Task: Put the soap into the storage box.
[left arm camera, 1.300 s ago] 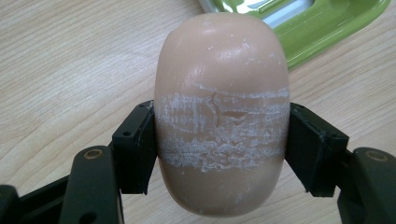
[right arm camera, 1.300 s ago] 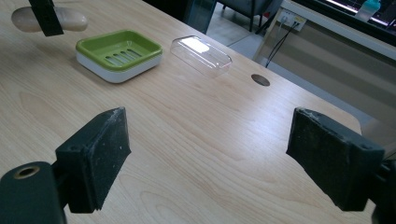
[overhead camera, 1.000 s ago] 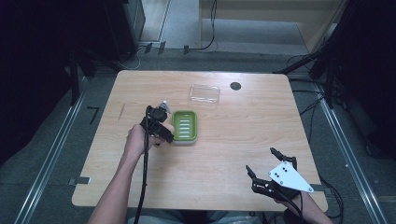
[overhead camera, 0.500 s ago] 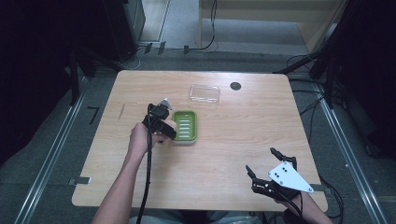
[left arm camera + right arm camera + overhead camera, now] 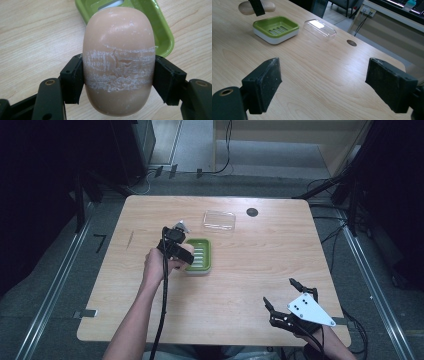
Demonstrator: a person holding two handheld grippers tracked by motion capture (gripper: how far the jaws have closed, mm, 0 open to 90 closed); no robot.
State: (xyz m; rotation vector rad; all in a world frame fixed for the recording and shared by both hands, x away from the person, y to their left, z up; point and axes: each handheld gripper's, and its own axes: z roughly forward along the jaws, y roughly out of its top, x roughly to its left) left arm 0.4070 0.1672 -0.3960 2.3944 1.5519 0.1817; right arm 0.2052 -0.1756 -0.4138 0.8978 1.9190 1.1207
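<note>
Table [image 5: 250, 285], wood, bearing a green dish [image 5: 199, 256] as landmark. Clear lid [image 5: 219, 220] lies beyond the dish, well apart from it. Soap [image 5: 118, 60], a peach bar, is pinched across its middle by the left gripper [image 5: 176, 251] and hangs above the table at the dish's left edge, not yet inside. Right gripper [image 5: 287, 302], jaws spread and empty, waits far from the dish at the near edge. Step in hand, as judged: carrying soap to dish. Next move calls for centring it over the ribbed floor, lowering, then releasing.
</note>
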